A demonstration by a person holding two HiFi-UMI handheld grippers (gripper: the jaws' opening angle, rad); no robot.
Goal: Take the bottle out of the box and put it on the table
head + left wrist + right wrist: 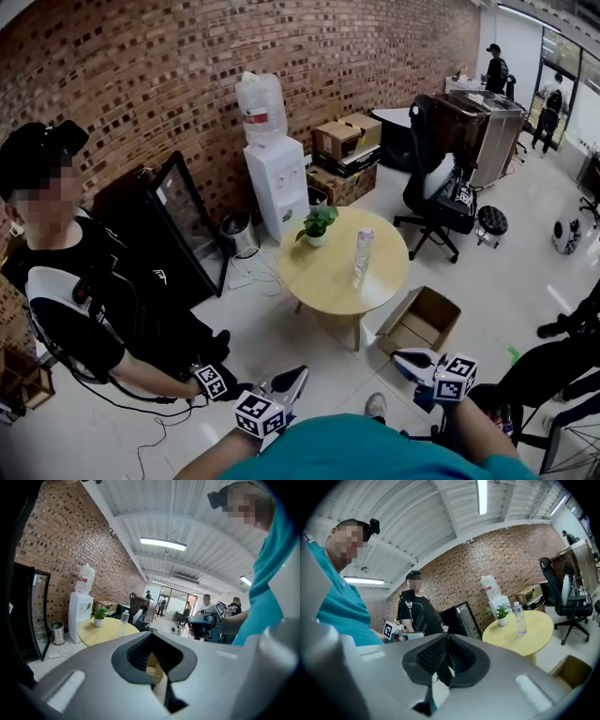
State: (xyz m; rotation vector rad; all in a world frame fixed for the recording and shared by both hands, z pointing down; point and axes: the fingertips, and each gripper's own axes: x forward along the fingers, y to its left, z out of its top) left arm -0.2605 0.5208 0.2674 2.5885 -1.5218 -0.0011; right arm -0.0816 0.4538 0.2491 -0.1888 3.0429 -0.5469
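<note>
A clear plastic bottle [363, 251] stands upright on the round yellow table [328, 281], right of its middle. It shows too in the left gripper view as the bottle [123, 621] and in the right gripper view as the bottle [519, 618]. An open cardboard box [422, 320] lies on the floor just right of the table. My left gripper [292, 378] and right gripper [405, 358] are held close to my body, well short of the table and pointing level. In their own views the left gripper [153, 657] and right gripper [446, 661] are both shut with nothing held.
A potted plant [317, 223] sits on the table's far side. Behind it stand a water dispenser [277, 180], a metal bin [239, 233] and a black cabinet [178, 225]. A person in black [84, 305] crouches at left. An office chair [441, 202] stands at right.
</note>
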